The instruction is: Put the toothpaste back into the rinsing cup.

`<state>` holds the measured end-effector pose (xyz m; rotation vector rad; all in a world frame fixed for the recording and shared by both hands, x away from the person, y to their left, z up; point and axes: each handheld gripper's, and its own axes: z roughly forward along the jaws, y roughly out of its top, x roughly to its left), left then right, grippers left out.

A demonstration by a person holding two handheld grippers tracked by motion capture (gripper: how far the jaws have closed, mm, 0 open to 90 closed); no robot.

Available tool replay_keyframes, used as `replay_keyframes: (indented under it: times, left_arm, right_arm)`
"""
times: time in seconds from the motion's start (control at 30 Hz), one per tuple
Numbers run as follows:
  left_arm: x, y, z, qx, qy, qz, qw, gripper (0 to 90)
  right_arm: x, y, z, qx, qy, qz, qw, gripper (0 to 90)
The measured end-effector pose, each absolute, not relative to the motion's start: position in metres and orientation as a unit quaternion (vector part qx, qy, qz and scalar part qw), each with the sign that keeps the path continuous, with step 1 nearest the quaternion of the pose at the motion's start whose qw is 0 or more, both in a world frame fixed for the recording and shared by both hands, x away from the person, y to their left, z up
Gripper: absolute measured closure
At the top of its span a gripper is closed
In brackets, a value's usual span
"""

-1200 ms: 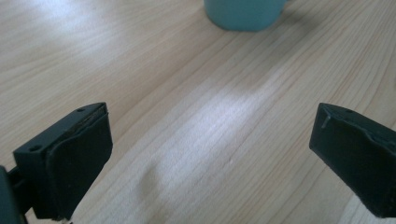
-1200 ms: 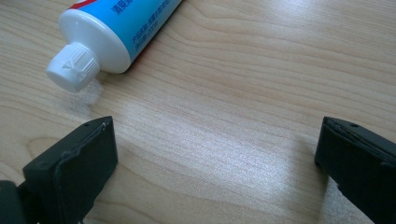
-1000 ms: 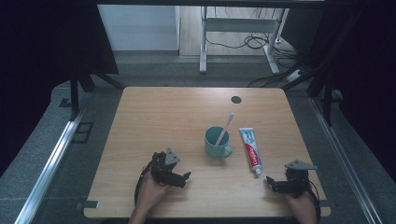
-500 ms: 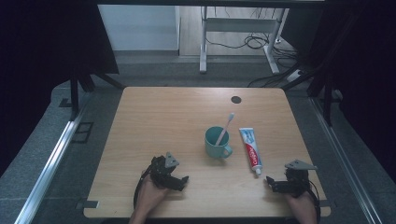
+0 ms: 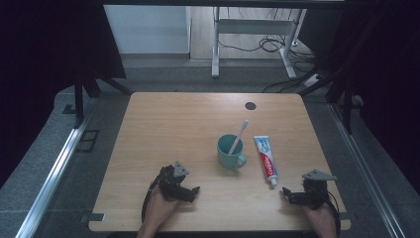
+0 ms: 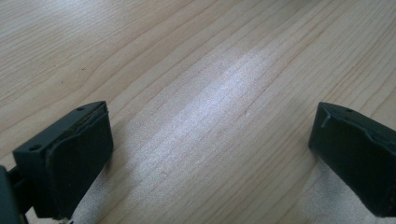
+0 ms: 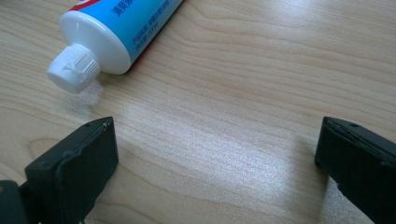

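A green mug (image 5: 229, 151) stands right of the table's middle with a white toothbrush (image 5: 239, 135) leaning in it. A toothpaste tube (image 5: 265, 157) lies flat just right of the mug, white cap toward the front. In the right gripper view the cap (image 7: 74, 69) lies just beyond the left jaw. My left gripper (image 5: 190, 191) rests low on the table at the front left, open, nothing between its jaws (image 6: 212, 154). My right gripper (image 5: 287, 195) rests at the front right, open and empty (image 7: 217, 163), just short of the tube's cap.
A wooden table (image 5: 168, 124) with a dark round hole (image 5: 250, 105) near its far right. Grey floor, a metal rail (image 5: 54, 168) at the left, and a desk frame with cables (image 5: 257, 44) lie beyond the table's far edge.
My left gripper has shifted slightly toward the front edge. The right gripper, mug and tube have stayed put.
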<state>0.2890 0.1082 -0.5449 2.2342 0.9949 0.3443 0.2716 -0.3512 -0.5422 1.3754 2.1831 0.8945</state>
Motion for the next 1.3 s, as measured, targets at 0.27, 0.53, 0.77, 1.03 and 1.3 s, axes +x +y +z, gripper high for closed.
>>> replay_keyframes:
  times: [0.27, 0.53, 0.77, 1.03, 1.3]
  left_arm:
    - [0.289, 0.108, -0.545, 0.854, 0.381, 0.132, 0.33, 0.0]
    - [0.289, 0.108, -0.545, 0.853, 0.383, 0.133, 0.33, 0.0]
    - [0.289, 0.108, -0.545, 0.852, 0.384, 0.133, 0.329, 0.0]
    - [0.288, 0.107, -0.545, 0.851, 0.386, 0.134, 0.328, 0.0]
    - [0.288, 0.107, -0.545, 0.851, 0.387, 0.135, 0.328, 0.0]
  right_arm:
    - [0.27, -0.351, -0.542, 0.489, 0.784, 0.324, 0.201, 0.0]
    - [0.268, -0.349, -0.535, 0.479, 0.793, 0.318, 0.2, 2.3]
    - [0.266, -0.352, -0.527, 0.469, 0.799, 0.323, 0.192, 5.2]
    - [0.269, -0.351, -0.516, 0.468, 0.798, 0.347, 0.154, 18.2]
    - [0.278, -0.342, -0.497, 0.438, 0.815, 0.359, 0.12, 60.5]
